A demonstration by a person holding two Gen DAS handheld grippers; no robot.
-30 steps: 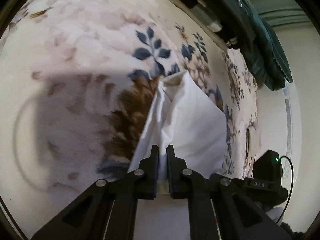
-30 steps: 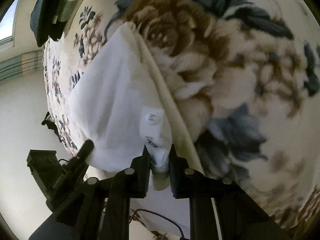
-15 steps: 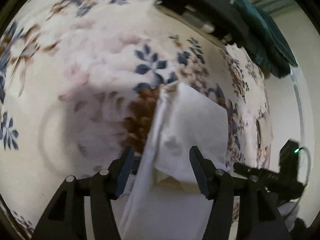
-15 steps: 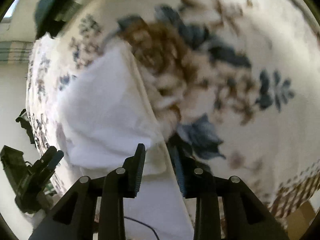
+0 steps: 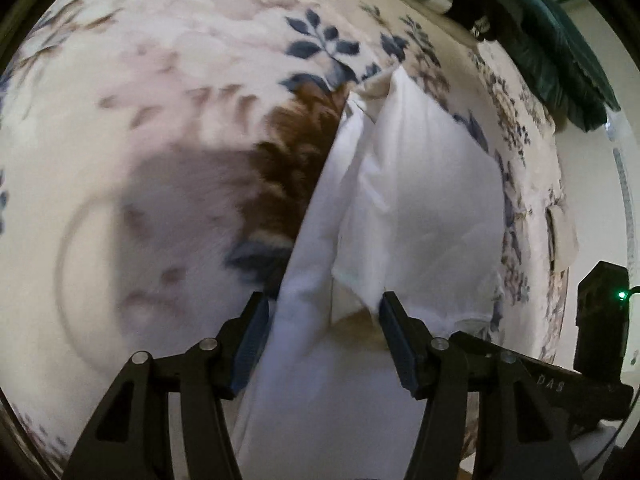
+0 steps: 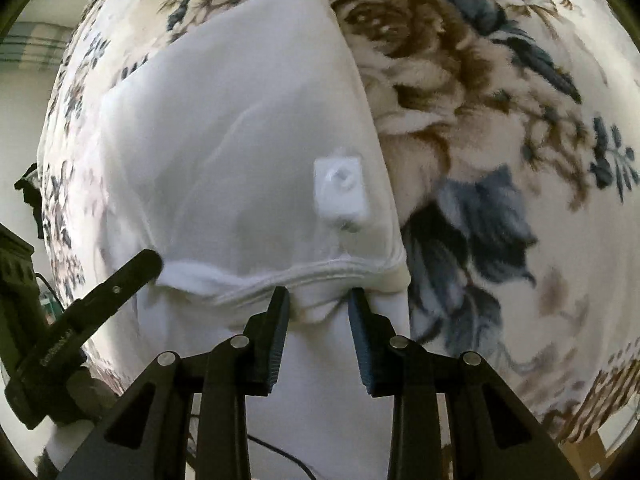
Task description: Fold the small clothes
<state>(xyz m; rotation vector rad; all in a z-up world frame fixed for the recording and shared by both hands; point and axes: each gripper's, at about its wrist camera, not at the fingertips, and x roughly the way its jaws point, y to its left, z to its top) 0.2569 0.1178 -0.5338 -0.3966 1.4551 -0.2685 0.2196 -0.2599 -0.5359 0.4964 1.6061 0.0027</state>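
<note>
A small white garment (image 5: 416,208) lies folded over on the floral blanket (image 5: 168,128). My left gripper (image 5: 320,320) is open, its jaws spread on either side of the garment's near corner, gripping nothing. In the right wrist view the same garment (image 6: 240,140) shows its hem and a small sewn label (image 6: 342,188). My right gripper (image 6: 318,308) is open just at the hem, with a pucker of cloth lying between the jaws. The other gripper's finger (image 6: 116,280) shows at the left.
The floral blanket (image 6: 500,100) covers the whole surface. A dark green cloth (image 5: 560,48) and a dark object lie at the far edge. A black device with a green light (image 5: 600,312) sits at the right. A cable (image 6: 280,456) runs below the garment.
Both grippers were shut on the garment's near edge one second ago. Both have opened and let the cloth drop onto the blanket.
</note>
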